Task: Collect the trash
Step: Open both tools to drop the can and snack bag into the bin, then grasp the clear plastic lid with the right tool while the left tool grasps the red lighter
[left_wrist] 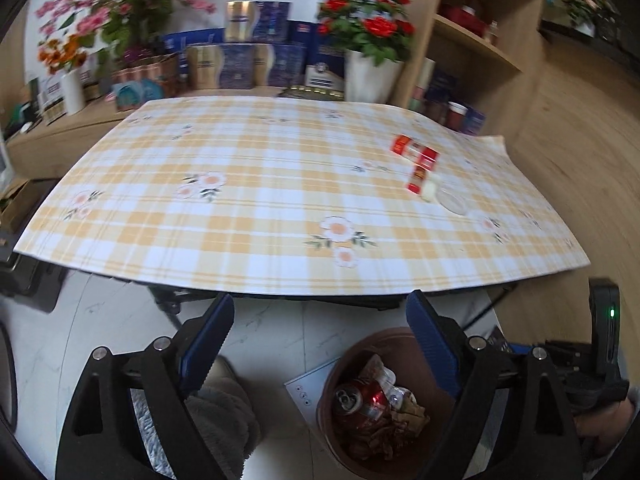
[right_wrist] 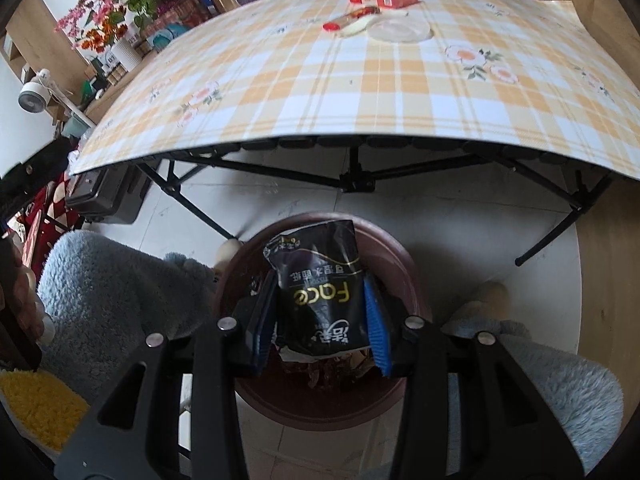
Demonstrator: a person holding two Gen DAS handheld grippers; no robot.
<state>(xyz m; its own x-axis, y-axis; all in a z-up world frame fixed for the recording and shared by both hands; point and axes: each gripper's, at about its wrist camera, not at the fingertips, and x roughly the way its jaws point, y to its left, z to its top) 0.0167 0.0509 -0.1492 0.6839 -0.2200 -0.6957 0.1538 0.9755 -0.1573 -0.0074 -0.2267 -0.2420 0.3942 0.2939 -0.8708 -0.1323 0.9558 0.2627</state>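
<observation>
While the right gripper sits low at the centre of the right wrist view, we find its blue pads pinching a black tissue packet lettered "Face". The packet hangs directly over the brown round bin, which stands on the pale tiled floor below the near edge of the table. Brown scraps show in the bin beneath the packet.

In the left wrist view, the left gripper is spread wide at the bottom of the frame with nothing between its fingers. The same bin lies at lower centre right, partly behind the right-hand finger. It holds a crushed red can, crumpled wrappers and brown scraps.

The table carries a yellow checked cloth with flower prints. Remaining on it, at the centre right of the left wrist view, we note two red cigarette packs, a red-and-white wrapper just below them and a clear plastic lid beside that. These same items appear at the top centre of the right wrist view.

Behind the table, a white pot of red roses and stacked blue boxes stand on a wooden sideboard.
</observation>
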